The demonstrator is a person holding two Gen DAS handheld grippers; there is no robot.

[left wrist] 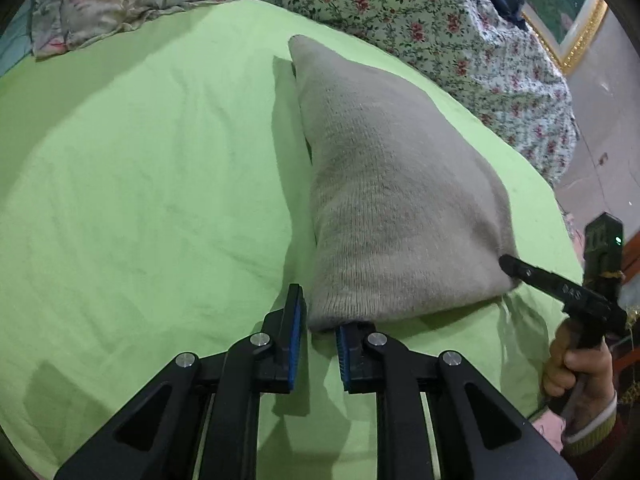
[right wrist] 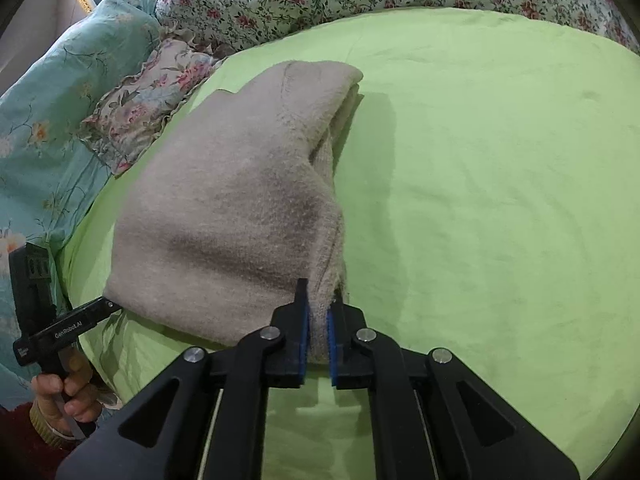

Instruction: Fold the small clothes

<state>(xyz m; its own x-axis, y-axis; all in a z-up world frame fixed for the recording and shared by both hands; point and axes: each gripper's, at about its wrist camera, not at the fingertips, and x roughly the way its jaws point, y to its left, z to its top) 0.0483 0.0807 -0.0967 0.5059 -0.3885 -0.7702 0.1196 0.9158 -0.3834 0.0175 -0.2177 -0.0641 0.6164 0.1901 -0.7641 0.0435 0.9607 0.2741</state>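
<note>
A beige knit garment lies folded on the green sheet. My left gripper is at its near left corner with the jaws slightly apart; the corner edge sits between the blue pads and drapes over the right finger. In the right wrist view the garment shows with its near right corner pinched between the pads of my right gripper, which is shut on it. The right gripper also shows in the left wrist view, at the garment's right corner. The left gripper shows at the left corner.
Floral bedding is bunched along the far side of the bed, with a floral pillow and a teal quilt at one end. A gold picture frame leans beyond the bed. Green sheet lies to the garment's right.
</note>
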